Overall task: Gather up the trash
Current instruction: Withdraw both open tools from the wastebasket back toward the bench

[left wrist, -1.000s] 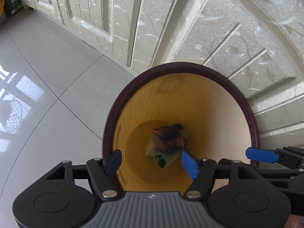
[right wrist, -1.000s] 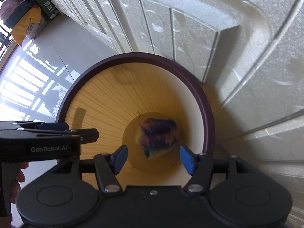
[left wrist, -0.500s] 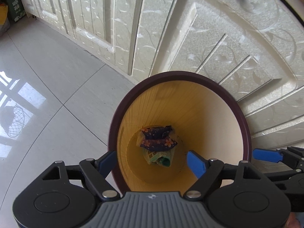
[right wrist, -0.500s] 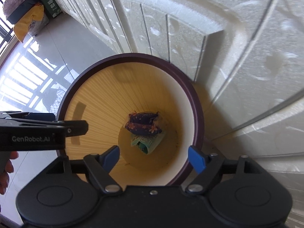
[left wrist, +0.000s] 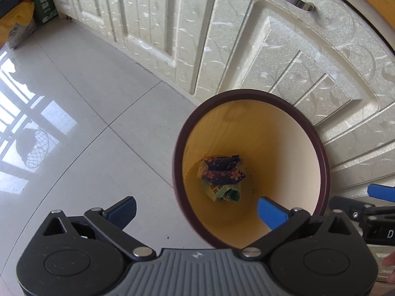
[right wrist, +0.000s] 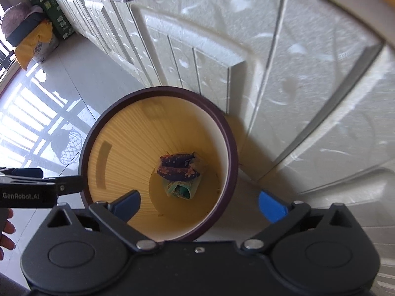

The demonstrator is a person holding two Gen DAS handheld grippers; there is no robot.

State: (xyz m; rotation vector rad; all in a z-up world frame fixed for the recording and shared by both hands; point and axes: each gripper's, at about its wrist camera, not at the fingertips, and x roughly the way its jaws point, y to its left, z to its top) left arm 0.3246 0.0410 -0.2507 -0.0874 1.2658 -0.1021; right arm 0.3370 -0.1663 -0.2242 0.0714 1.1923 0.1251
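With wrappers lying in the bin, centre frame, this drop looks done.
Both my claws, left and right, spread wide, holding nothing.

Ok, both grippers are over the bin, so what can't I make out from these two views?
- Green crumpled wrapper: partly covered by the dark floral-print wrapper in both views.
- Outside of the round yellow bin with dark rim: hidden by the top-down angle.
- Left gripper, right gripper: jaws wide apart, bodies cut off by bottom edges.
- Green box: print too small.
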